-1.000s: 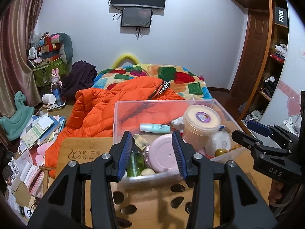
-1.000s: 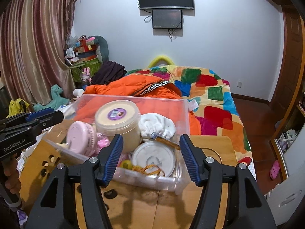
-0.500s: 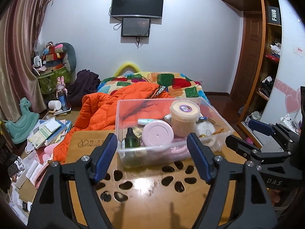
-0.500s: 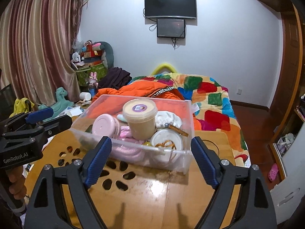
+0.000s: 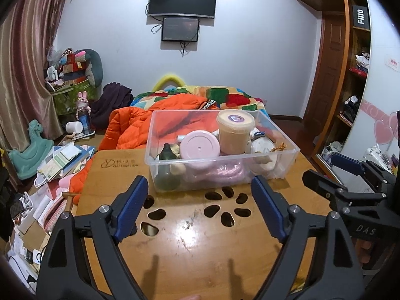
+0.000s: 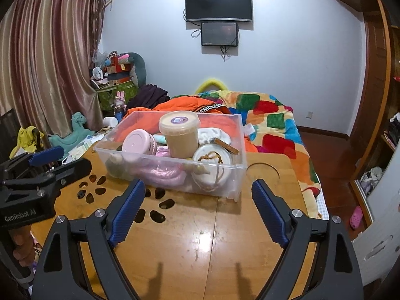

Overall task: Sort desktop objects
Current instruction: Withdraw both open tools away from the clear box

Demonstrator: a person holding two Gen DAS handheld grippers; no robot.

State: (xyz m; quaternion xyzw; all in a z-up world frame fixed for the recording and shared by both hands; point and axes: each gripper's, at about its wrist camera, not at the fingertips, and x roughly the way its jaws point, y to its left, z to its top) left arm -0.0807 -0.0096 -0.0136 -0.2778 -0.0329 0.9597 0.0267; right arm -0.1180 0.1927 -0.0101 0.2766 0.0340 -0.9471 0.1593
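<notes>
**tidybot_fan:** Both hand-held grippers have backed off from the clear bin (image 5: 222,155) since a second ago, when they were right up at its near wall. Now the left hand-held gripper (image 5: 200,206) and the right hand-held gripper (image 6: 198,206) hang over bare worktop (image 5: 190,245), jaws opening wide, nothing between the pads of either.

**clutter_mike:** So where's the stuff?

**tidybot_fan:** All in the bin at the far end of the worktop: tan tub (image 5: 235,131), pink round lid (image 5: 200,147), dark green bottle (image 5: 167,167), pink rope (image 6: 162,171), a white tin with string (image 6: 212,165). I can't see anything loose outside it, so I'd guess the sorting's basically done. Next move is probably just pulling away clean.

**clutter_mike:** Room?

**tidybot_fan:** Glossy bamboo worktop with paw-shaped cutouts, bed (image 6: 272,125) with an orange jacket (image 5: 135,127) behind, wall screens (image 5: 182,1), messy floor on the left.
</notes>
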